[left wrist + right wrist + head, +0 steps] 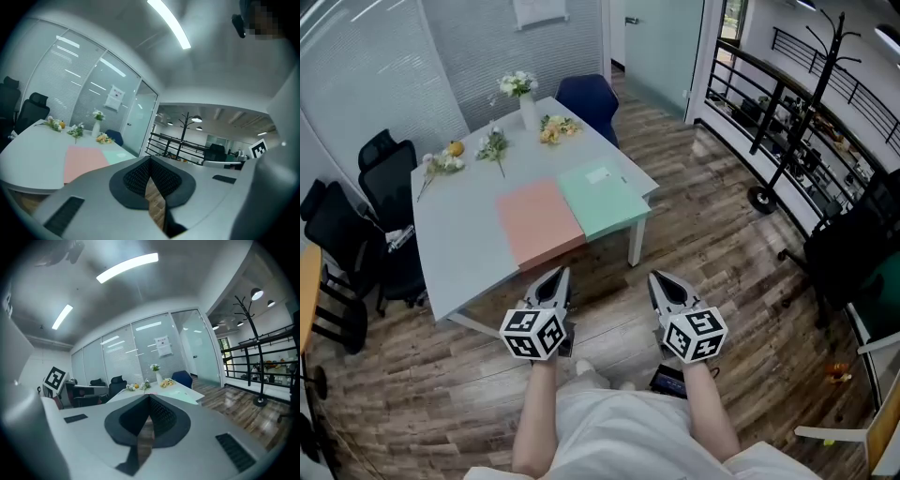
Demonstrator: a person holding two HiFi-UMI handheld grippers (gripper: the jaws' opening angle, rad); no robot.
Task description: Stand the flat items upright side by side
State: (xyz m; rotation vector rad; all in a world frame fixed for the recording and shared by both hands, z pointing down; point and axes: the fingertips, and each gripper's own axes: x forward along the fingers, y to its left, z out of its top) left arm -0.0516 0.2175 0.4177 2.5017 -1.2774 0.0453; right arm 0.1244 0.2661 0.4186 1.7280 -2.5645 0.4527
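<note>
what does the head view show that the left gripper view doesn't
Only the head view: the person's forearms, the table leg and the coat stand's wheeled base. Only the left gripper view: the ceiling light strip, and a close look at the left hand-held gripper with its pads meeting and nothing between them. Both: the pink flat item and green flat item lying flat side by side on the table, and the flower vase.
</note>
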